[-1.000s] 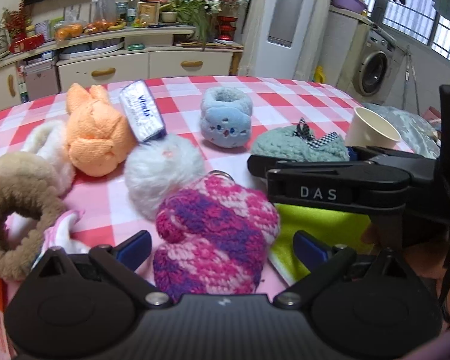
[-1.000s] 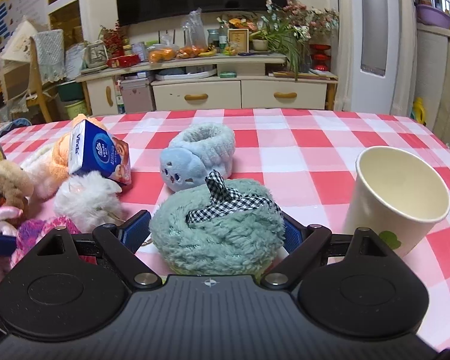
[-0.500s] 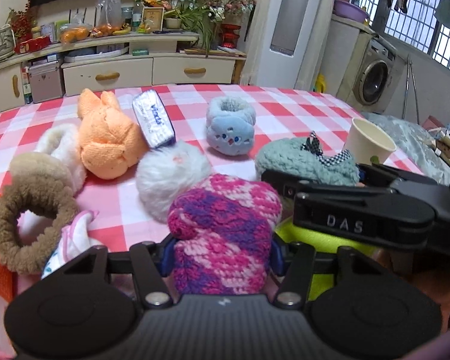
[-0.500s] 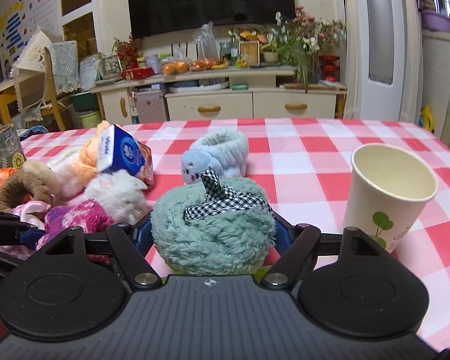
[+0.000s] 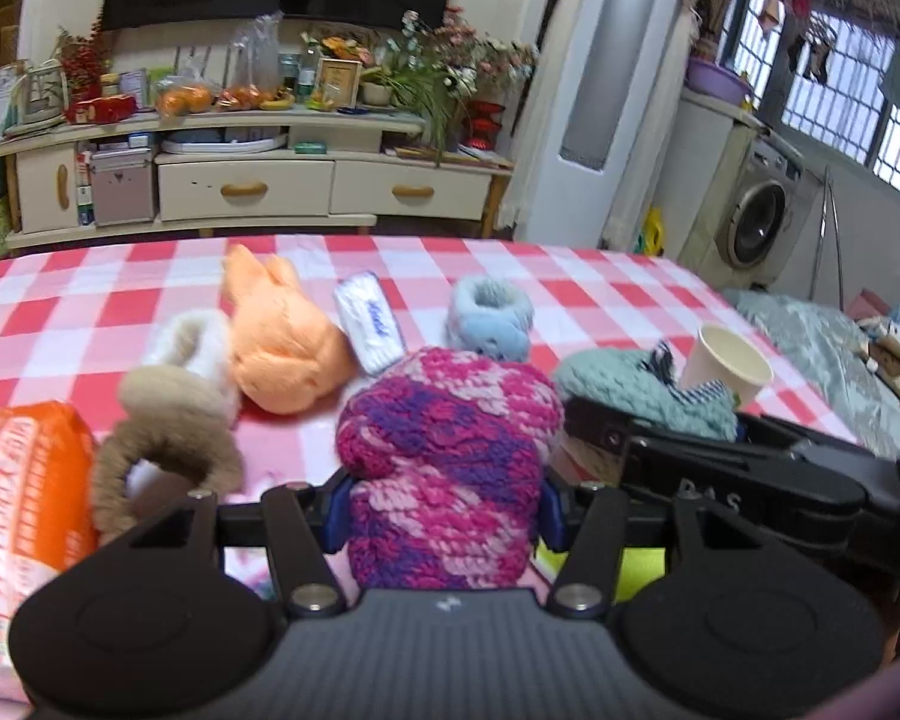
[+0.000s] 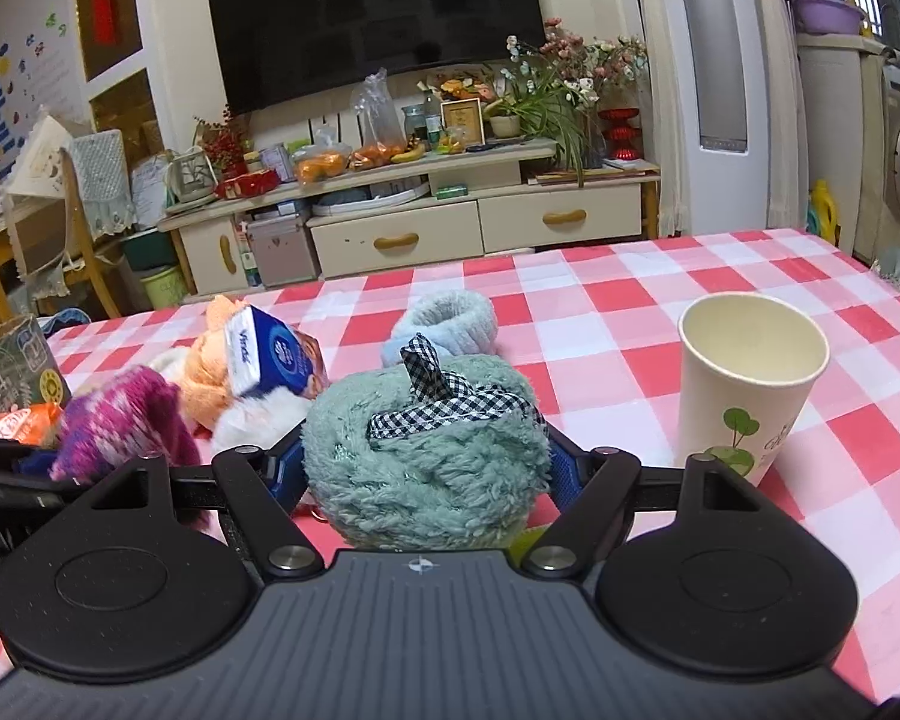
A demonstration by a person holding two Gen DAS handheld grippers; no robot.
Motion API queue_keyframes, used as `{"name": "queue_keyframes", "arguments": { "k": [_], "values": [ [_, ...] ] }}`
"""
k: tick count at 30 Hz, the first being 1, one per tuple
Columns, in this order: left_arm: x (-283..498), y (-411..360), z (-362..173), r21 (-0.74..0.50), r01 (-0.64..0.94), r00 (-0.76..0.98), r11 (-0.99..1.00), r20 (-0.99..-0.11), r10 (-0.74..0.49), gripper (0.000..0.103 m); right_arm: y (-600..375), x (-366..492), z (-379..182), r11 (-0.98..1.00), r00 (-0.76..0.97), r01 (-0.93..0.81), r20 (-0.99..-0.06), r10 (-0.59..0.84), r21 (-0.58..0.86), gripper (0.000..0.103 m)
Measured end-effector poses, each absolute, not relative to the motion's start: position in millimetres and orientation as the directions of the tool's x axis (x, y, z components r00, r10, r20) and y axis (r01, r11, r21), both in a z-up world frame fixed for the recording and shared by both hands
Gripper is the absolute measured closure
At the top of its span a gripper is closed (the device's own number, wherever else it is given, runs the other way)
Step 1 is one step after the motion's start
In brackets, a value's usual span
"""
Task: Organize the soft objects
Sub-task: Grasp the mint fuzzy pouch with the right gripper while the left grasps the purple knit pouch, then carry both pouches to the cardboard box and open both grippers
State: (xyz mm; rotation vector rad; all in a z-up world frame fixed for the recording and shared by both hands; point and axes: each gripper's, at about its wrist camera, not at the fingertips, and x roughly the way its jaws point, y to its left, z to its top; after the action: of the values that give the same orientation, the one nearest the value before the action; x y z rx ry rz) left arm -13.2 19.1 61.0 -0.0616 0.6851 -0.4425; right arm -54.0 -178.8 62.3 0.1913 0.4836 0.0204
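We clamp one pink knit (image 5: 444, 468) in the left gripper (image 5: 441, 510) and one green plush (image 6: 426, 462) in the right gripper (image 6: 420, 468). At two o'clock stands one cup (image 6: 750, 378); beyond at eleven lie one orange plush (image 5: 282, 342), one tissue pack (image 5: 369, 324) and one blue plush (image 5: 489, 318).

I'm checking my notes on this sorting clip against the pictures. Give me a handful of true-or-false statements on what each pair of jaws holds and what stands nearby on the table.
1. The left gripper is shut on the pink and purple knitted piece. True.
2. The right gripper grips the paper cup. False: it is shut on the green fluffy piece; the cup stands apart, upright.
3. A checked ribbon sits on top of the green fluffy piece. True.
4. The paper cup lies tipped over. False: it stands upright, mouth up.
5. The tablecloth is checked red and white. True.
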Motion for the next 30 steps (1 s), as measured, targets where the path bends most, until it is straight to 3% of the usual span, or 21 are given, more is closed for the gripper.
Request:
{"name": "queue_keyframes", "arguments": {
  "k": [12, 30],
  "values": [
    [-9.2, 70.8, 99.7, -0.211, 0.268, 0.776, 0.940, -0.531, -0.340, 0.047, -145.7, -49.9, 89.5, 0.984, 0.893, -0.062, -0.431, 0.130, 0.169, 0.010],
    [-3.5, 187.2, 139.6, -0.192, -0.015, 0.877, 0.981, -0.474, -0.079, 0.047, -25.9, -28.6, 133.7, 0.902, 0.824, -0.417, -0.372, 0.427, 0.111, 0.010]
  ]
}}
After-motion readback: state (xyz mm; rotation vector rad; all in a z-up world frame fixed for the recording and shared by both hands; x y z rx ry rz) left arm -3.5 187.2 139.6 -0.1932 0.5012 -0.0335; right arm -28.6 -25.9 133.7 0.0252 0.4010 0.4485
